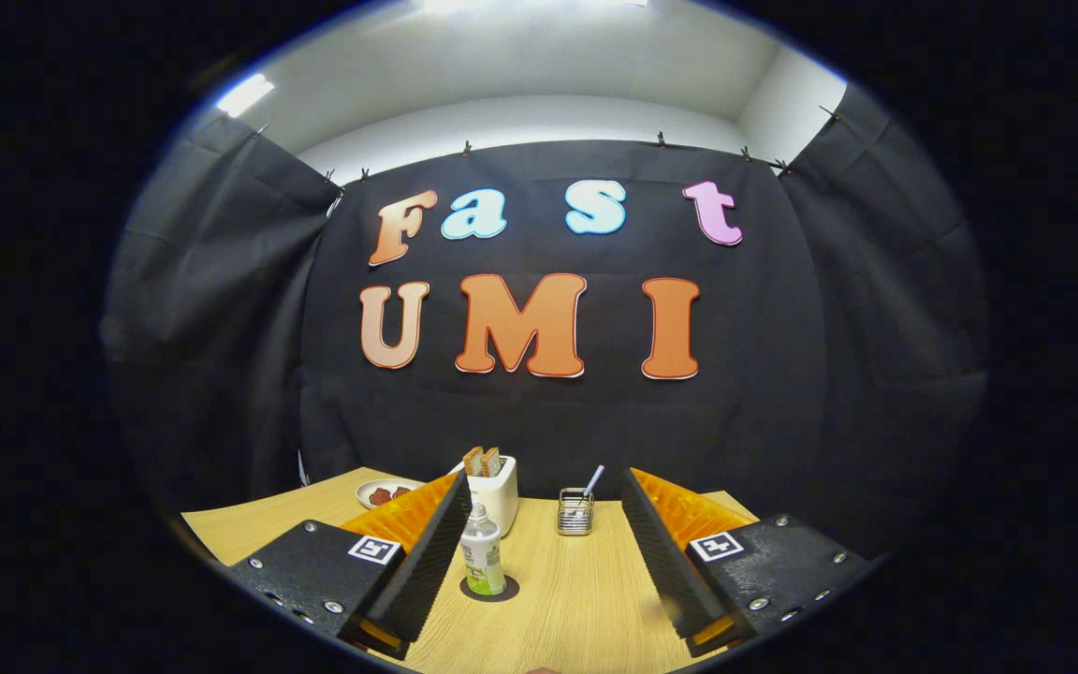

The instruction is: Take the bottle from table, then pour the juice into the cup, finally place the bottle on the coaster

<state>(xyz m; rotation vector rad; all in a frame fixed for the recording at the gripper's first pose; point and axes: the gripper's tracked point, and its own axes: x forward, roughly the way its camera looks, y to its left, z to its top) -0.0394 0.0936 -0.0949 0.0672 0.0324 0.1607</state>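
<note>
A small clear bottle (482,554) with a white cap and a green label stands upright on a dark round coaster (509,591) on the wooden table (586,608). It has pale green liquid low inside. My gripper (544,482) is open, fingers wide apart. The bottle stands between them, close beside the left finger (427,562) and well clear of the right finger (665,552); whether it touches the left one I cannot tell. Beyond the fingers a small see-through cup (575,512) holds a thin stick.
A white toaster (495,491) with two slices of bread stands just behind the bottle. A white plate (386,491) with dark red pieces lies left of it, near the table's far edge. Black cloth walls close the booth behind and at both sides.
</note>
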